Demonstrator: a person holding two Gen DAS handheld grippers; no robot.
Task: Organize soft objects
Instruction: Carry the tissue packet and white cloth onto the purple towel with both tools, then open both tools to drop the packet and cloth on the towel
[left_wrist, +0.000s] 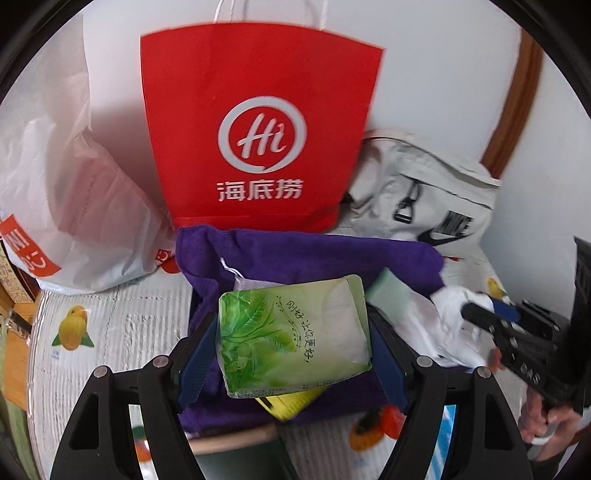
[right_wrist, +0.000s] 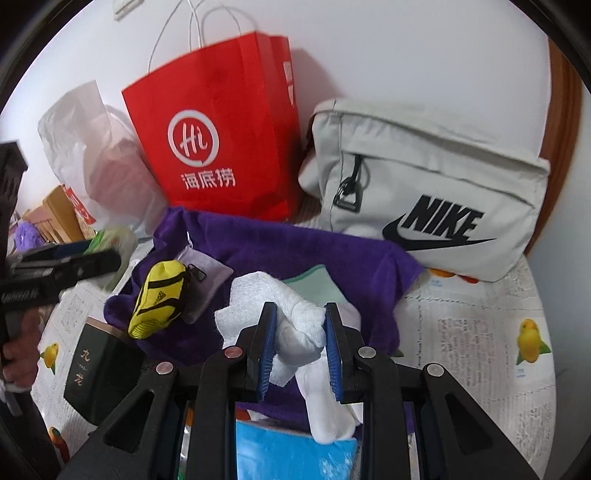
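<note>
The tissue pack, green with a leaf print and a line of Chinese script, sits clamped between the pads of the left gripper, above the purple towel. The right gripper pinches a crumpled white cloth over the same towel. On the towel lie a yellow pouch with black trim and an Adidas mark, a small grey sachet, and a pale green cloth just behind the white one. A dark box with gold Chinese characters stands at the towel's left edge. Behind the towel stands a red paper bag marked "Hi" and 海底捞, with a white plastic bag beside it on the left and a light grey Nike bag on the right. Everything rests on a table cover printed with fruit and text.
</note>
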